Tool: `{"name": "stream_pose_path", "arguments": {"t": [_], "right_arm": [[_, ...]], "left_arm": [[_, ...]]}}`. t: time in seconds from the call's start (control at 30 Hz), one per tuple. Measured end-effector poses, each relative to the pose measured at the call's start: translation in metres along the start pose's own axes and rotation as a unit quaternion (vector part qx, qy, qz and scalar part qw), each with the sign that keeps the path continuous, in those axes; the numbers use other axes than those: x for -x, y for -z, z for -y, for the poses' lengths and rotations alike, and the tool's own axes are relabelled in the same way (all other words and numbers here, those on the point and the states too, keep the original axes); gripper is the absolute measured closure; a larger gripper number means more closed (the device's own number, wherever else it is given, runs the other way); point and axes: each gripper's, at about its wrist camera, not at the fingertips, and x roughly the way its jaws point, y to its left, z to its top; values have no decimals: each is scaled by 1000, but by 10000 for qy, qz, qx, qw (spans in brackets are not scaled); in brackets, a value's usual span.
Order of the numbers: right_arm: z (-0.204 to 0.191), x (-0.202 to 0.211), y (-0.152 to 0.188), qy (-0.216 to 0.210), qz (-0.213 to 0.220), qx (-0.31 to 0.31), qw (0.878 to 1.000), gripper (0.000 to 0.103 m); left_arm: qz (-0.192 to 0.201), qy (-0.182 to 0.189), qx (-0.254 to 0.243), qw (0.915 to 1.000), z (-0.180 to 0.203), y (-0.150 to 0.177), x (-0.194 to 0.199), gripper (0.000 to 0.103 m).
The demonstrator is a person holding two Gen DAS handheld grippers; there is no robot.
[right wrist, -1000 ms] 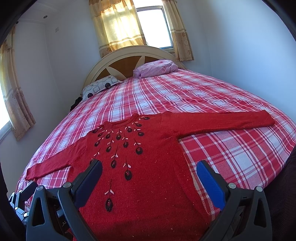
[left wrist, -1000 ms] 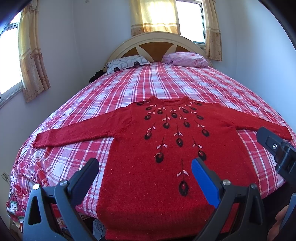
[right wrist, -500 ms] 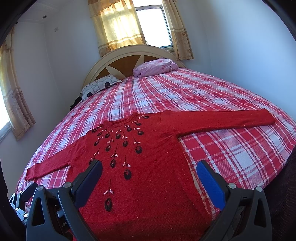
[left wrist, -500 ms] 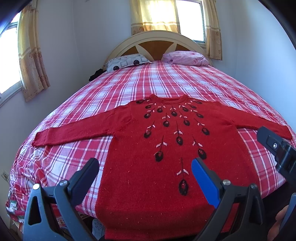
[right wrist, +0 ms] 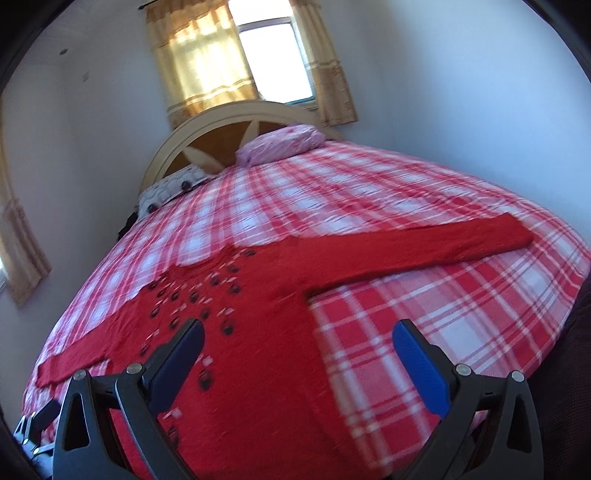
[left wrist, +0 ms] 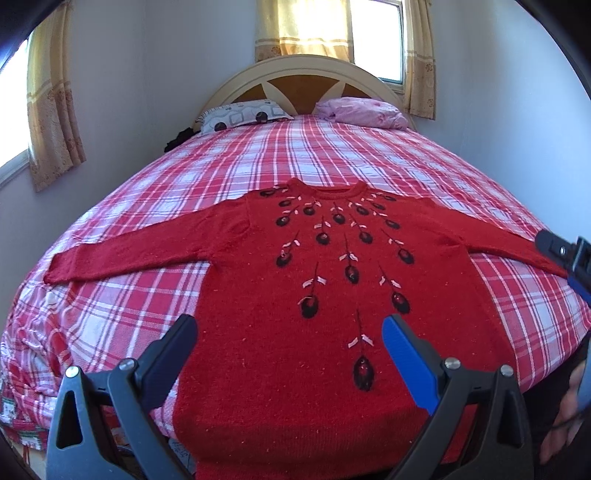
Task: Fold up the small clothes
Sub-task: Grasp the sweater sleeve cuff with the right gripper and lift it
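Plaid-covered bed [left wrist: 332, 155] under curtained, sunlit window [left wrist: 376, 37], pale walls.

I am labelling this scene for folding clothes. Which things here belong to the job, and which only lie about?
For the job:
red sweater, spread flat
left claw, open
right claw, open

Only lying about:
checked bedcover
pink pillow
patterned pillow
headboard
curtains

No words, labels, brands or numbers can be read in either view. The sweater [left wrist: 332, 295] bears only dark flower shapes with pale leaves, and the bedspread [left wrist: 277, 158] only a red and white check.
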Motion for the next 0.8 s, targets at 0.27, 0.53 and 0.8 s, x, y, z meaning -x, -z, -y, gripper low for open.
{"name": "stream_pose_path", "arguments": {"t": [0.27, 0.53, 0.8], "right_arm": [[172, -41, -66, 1410, 412, -1252, 9812, 7], [308, -100, -91, 1916, -481, -2028, 9591, 27], [321, -140, -85, 2348, -849, -1793, 9516, 27]], "left_arm": [[-153, 89, 22, 9998, -4, -1, -20, 1], [-247, 1, 203, 9995, -14, -10, -41, 1], [-517, -16, 271, 9983, -16, -11, -58, 1]]}}
